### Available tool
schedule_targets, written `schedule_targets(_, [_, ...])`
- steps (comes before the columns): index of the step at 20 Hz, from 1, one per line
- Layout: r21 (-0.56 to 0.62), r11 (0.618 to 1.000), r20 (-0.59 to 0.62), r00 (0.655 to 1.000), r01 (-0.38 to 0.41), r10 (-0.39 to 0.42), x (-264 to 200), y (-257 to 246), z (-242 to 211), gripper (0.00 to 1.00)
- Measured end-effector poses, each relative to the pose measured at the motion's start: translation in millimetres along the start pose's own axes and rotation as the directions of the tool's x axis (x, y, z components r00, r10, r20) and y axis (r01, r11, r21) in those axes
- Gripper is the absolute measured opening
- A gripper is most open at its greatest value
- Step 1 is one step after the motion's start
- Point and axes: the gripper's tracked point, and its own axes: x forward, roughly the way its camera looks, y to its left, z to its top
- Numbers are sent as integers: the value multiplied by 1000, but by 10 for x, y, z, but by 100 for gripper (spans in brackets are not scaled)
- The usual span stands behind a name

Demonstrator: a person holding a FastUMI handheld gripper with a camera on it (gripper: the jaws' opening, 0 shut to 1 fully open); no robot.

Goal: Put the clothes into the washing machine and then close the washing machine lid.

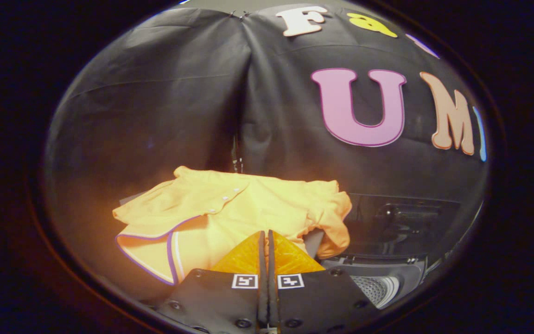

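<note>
Here, gripper (267, 239) clenched, fingers together, nothing between; yellow shirt (230, 208) just ahead; washing machine (387, 260) beside it.

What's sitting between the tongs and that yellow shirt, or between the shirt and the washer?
Nothing visible blocks either path. The tongs are shut, tips right at the near edge of the yellow shirt. The washing machine sits just beside the shirt with its lid raised and the drum opening exposed.

A dim surface (100, 218) fills the lower left of the frame. On it lies a crumpled yellow-orange cloth shirt with purple-white trim (211, 218), in the centre, just beyond the closed fingers (267, 241).
</note>
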Motion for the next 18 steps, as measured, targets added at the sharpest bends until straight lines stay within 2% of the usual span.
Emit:
schedule_targets(3, [37, 995, 21, 996, 90, -91, -111, -472, 50, 1])
schedule_targets(7, [42, 966, 30, 966, 254, -255, -254, -1258, 11, 1])
schedule_targets(13, [5, 884, 9, 884, 468, -468, -503, -2228, -147, 1])
schedule_targets(18, [18, 825, -19, 826, 564, -564, -660, -2733, -320, 1])
